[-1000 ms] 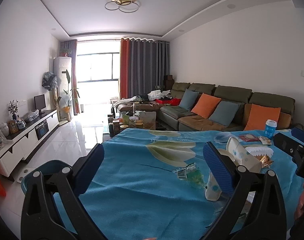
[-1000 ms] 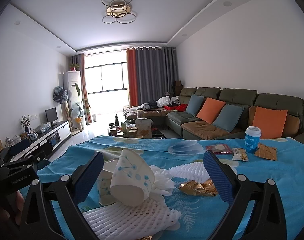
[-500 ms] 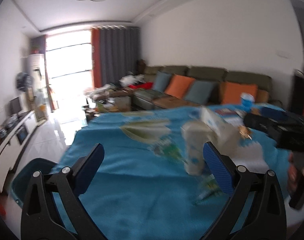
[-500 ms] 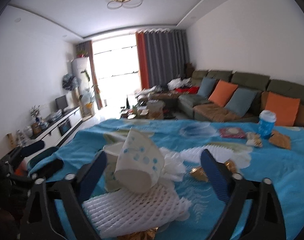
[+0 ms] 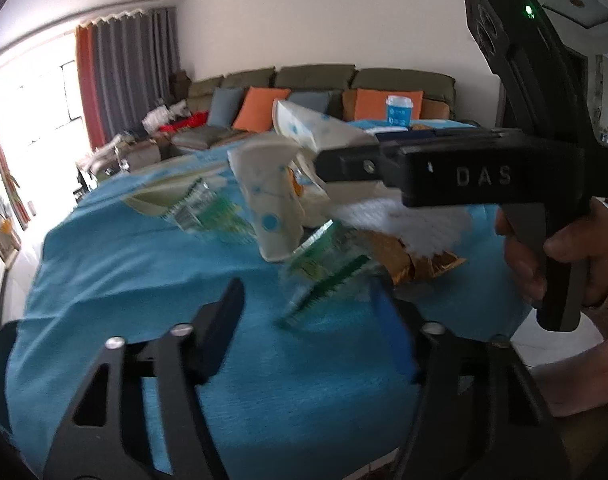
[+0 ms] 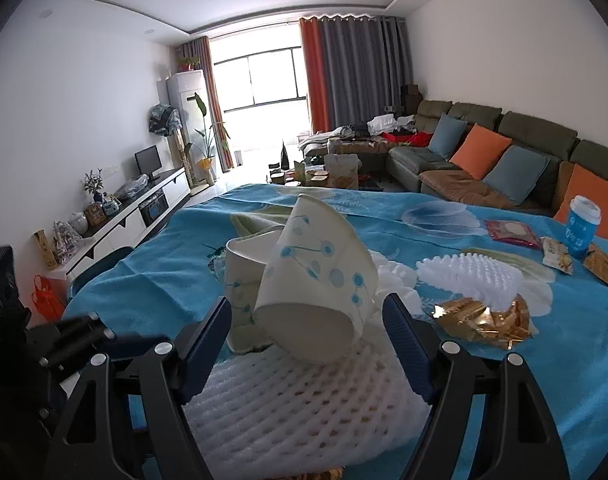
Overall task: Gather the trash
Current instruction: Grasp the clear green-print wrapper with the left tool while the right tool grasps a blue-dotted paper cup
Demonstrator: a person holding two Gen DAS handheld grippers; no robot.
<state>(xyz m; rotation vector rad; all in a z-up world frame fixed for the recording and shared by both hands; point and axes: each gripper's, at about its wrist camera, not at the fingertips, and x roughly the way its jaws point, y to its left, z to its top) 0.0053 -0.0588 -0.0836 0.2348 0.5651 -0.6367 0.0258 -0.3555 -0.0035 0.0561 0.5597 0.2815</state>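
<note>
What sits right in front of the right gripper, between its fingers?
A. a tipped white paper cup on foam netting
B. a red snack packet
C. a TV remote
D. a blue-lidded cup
A: in the right wrist view the tipped paper cup lies on the foam netting just ahead of the open right gripper, untouched.

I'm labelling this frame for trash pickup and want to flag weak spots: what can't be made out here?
- Left wrist view: the green-printed clear wrapper is motion-blurred; its print is unreadable.
- Left wrist view: the right gripper crosses the tilted paper cup, hiding its lower part.
- Right wrist view: the foam net runs behind the jaws and off the bottom edge.
- Right wrist view: the blue cup has lettering too small to read.
</note>
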